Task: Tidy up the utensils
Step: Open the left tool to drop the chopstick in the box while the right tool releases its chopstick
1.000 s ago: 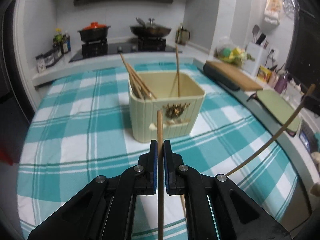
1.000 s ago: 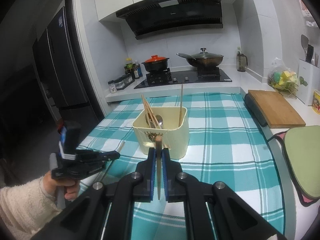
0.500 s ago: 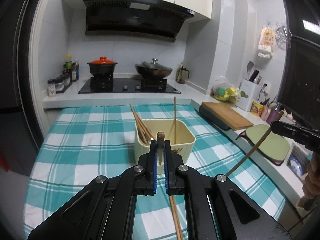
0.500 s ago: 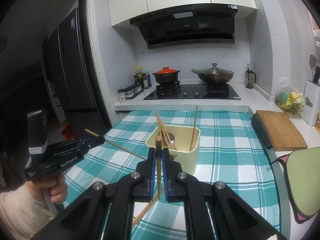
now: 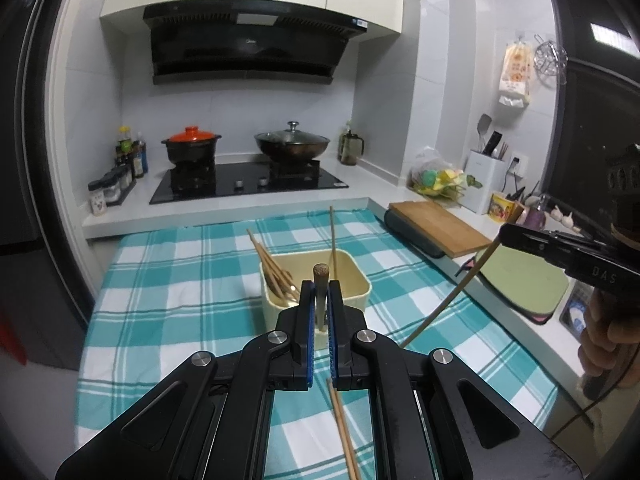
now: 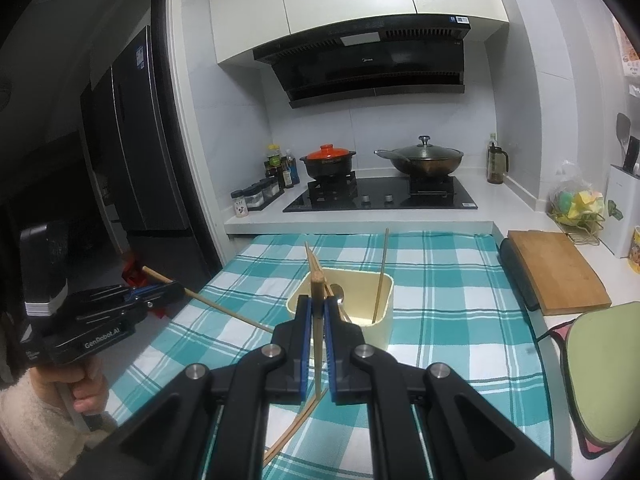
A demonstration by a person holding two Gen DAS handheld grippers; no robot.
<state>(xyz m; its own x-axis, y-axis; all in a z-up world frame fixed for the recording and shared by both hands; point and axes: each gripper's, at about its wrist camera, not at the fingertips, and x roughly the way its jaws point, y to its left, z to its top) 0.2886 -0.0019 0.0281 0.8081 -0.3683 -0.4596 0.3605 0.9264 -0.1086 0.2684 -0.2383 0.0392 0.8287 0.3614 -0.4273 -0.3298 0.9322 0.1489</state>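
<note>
A cream utensil holder (image 5: 352, 280) (image 6: 362, 300) stands on the teal checked cloth with several chopsticks and a spoon in it. My left gripper (image 5: 320, 292) is shut on a wooden chopstick (image 5: 321, 276); it also shows at the left of the right wrist view (image 6: 176, 290), its chopstick (image 6: 224, 308) slanting down to the table. My right gripper (image 6: 317, 308) is shut on another chopstick (image 6: 318, 320); it shows at the right of the left wrist view (image 5: 504, 236), its chopstick (image 5: 448, 300) slanting down. Both grippers are raised, short of the holder.
One chopstick (image 5: 344, 428) lies on the cloth (image 5: 180, 280) close to me. A wooden cutting board (image 6: 556, 268) and a green mat (image 6: 600, 368) lie at the right. The stove with a pot (image 6: 328, 162) and a wok (image 6: 424, 160) is behind.
Both grippers have lifted and tilted upward with their chopsticks, so the views now take in more of the wall and hood. The holder looks farther away.
</note>
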